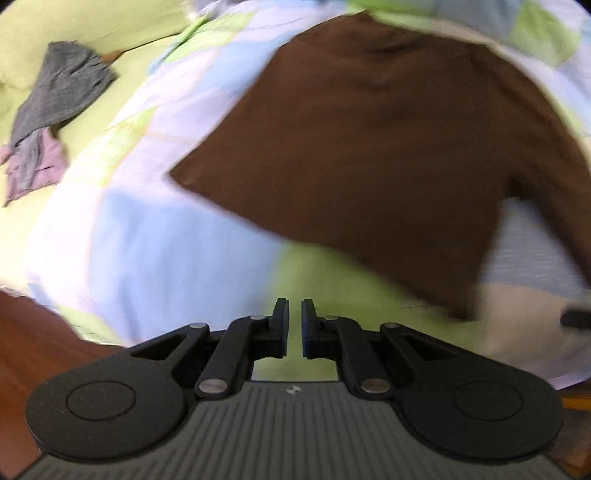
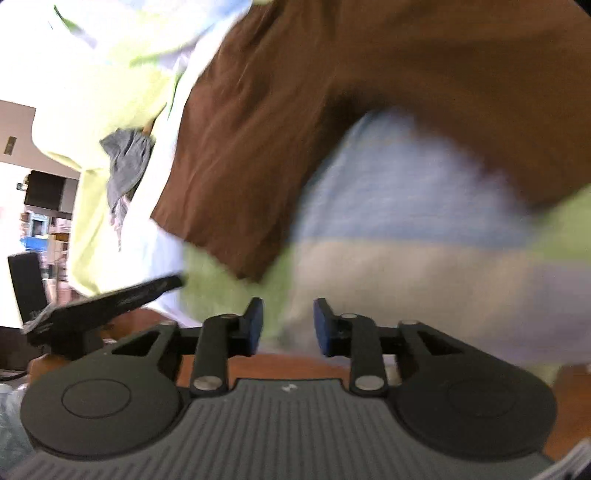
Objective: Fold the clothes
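My left gripper (image 1: pixel 294 321) hangs over the bed with its jaws nearly together, only a thin slit between them and nothing in it. My right gripper (image 2: pixel 288 325) has its jaws apart, also empty.

The brown cotton T-shirt (image 1: pixel 369 147) lies spread on the patchwork quilt of pale blue, white and lime squares (image 1: pixel 147 240), just beyond both sets of jaws. Its near hem corner points toward my left side, and one sleeve runs off to the right. A crumpled grey and lilac garment (image 1: pixel 51 110) sits well apart at the far left, on the plain lime sheet (image 1: pixel 122 33).

I judge the step in hand is taking hold of the brown shirt for its next fold. To do it well, I should open my left jaws wider before descending, then pinch only the shirt's edge, not the quilt beneath (soft bedding bunches easily). Both sides should grip matching points along one edge, lift together, and carry the cloth across evenly so the fold lands straight.
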`<state>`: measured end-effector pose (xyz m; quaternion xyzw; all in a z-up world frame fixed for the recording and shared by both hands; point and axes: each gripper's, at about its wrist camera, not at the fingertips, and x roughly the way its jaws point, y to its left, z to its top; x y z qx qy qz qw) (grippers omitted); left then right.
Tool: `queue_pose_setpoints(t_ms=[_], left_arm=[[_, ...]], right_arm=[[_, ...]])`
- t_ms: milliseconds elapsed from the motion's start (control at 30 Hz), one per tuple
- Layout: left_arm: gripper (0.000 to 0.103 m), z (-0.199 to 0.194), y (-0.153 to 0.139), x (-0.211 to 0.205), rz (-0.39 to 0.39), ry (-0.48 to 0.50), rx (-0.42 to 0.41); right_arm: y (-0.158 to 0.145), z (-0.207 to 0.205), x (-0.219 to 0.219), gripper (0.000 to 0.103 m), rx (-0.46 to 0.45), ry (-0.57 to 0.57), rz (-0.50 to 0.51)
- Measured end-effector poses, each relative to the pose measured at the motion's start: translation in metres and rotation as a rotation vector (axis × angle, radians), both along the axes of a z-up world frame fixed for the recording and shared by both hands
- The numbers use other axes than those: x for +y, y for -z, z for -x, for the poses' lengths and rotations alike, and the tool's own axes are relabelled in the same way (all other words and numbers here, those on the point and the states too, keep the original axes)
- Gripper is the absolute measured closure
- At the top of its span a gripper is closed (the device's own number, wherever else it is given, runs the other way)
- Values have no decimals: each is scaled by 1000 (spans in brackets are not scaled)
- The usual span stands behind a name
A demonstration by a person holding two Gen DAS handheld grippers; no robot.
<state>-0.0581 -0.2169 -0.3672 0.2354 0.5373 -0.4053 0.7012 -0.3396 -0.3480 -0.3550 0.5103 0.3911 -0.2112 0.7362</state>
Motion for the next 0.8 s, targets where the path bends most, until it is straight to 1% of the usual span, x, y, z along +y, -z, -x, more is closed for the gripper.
queue_pose_setpoints(t_ms=[33, 67, 100, 133, 200, 267, 300, 333, 367, 400, 433, 467, 500, 533, 567, 633, 700, 800], left_arm=[[94, 9, 0, -8, 27, 1, 32], [92, 29, 3, -28, 80, -3, 91], [86, 45, 7, -43, 108, -14, 139], [78, 66, 16, -63, 133, -41, 217], [75, 92, 28, -84, 166, -82, 307], [73, 109, 35, -95, 173, -102, 343], [72, 117, 41, -99, 161, -114, 340], [70, 123, 45, -100, 150, -124, 330], [69, 127, 48, -101, 141, -144, 317], [67, 128, 50, -102, 151, -173, 320], [64, 128, 50, -100, 165, -198, 338], [64, 128, 49, -99, 179, -225, 357], [64, 126, 49, -95, 206, -273, 397], [64, 129, 50, -93, 215, -291, 414], [64, 126, 50, -88, 233, -335, 459], [64, 126, 46, -87, 236, -354, 471], [63, 128, 41, -78, 264, -376, 498], [54, 130, 40, -71, 310, -407, 552]], right_arm=[[-8, 26, -20, 68, 34, 24, 73], [-13, 50, -39, 67, 68, 48, 135], [-16, 69, -56, 65, 100, 71, 177], [-19, 88, -73, 64, 133, 94, 216], [-18, 112, -97, 61, 163, 116, 265], [-14, 130, -128, 60, 207, 99, 306], [-12, 137, -140, 60, 219, 76, 320], [-11, 143, -151, 58, 230, 52, 333], [-9, 146, -159, 55, 227, 31, 342], [-7, 150, -168, 52, 222, 16, 348], [-3, 152, -175, 50, 211, -3, 348], [-1, 148, -176, 49, 204, -10, 348], [7, 147, -184, 48, 178, -20, 330], [10, 142, -179, 48, 172, -22, 321], [21, 139, -182, 48, 159, -29, 282], [31, 123, -183, 46, 161, -47, 269], [37, 118, -184, 46, 161, -61, 270], [35, 127, -182, 45, 132, -42, 241]])
